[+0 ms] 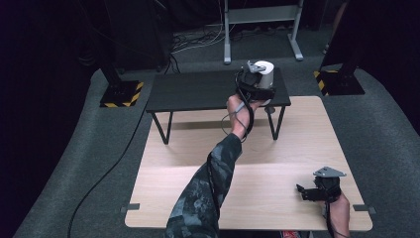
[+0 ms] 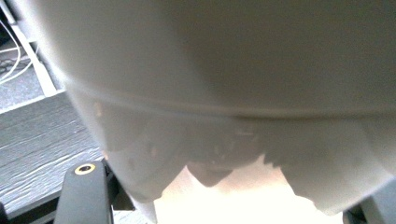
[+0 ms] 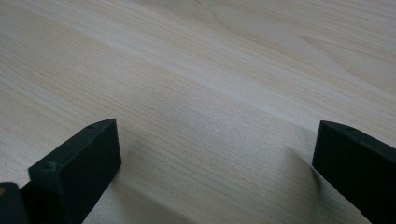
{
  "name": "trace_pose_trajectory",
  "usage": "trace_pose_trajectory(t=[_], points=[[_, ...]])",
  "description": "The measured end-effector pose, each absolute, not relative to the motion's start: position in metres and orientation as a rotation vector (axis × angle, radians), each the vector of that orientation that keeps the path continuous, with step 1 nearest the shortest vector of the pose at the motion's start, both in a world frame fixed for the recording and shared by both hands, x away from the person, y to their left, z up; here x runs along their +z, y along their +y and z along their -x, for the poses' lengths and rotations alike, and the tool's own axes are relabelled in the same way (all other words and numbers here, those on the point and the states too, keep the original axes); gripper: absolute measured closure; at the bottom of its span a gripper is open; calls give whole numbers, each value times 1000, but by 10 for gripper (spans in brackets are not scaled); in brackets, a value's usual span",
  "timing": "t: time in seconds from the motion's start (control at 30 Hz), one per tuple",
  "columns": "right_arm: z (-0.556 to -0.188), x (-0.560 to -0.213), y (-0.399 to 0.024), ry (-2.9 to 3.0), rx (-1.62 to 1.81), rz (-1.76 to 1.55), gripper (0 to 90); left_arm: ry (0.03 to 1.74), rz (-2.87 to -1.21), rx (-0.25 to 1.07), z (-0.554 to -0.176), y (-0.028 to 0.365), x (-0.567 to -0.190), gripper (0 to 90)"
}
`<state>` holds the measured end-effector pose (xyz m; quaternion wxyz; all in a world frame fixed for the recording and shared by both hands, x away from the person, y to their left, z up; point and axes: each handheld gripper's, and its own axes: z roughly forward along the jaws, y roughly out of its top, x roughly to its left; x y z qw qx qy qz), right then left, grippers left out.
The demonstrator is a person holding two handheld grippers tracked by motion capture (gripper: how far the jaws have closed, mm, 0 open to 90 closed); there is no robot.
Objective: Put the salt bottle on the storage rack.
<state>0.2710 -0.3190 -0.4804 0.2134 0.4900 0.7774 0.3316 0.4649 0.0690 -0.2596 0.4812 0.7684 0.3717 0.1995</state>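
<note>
While L claw (image 1: pixel 260 84) grips white cup (image 1: pixel 264 72) on black shelf (image 1: pixel 198 91), R idle.

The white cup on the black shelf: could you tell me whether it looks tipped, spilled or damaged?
Nothing stands out. The white cup stands upright at the right end of the black shelf, with the left gripper around it. No spill shows on the shelf or the wooden table.
</note>
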Motion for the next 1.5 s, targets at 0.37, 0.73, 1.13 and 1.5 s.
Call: trace_pose_trajectory(t=[0.37, 0.73, 1.13, 1.5], points=[[-272, -480, -320, 2161, 925, -1365, 0, 931, -1899, 482, -483, 38, -266, 300], [-272, -480, -320, 2167, 922, -1357, 0, 964, -1915, 481, -495, 23, -277, 300], [-271, -480, -320, 2166, 921, -1354, 0, 942, -1905, 554, -493, 17, -287, 298], [-271, -480, -319, 2165, 920, -1353, 0, 946, -1854, 580, -484, 25, -290, 87]])
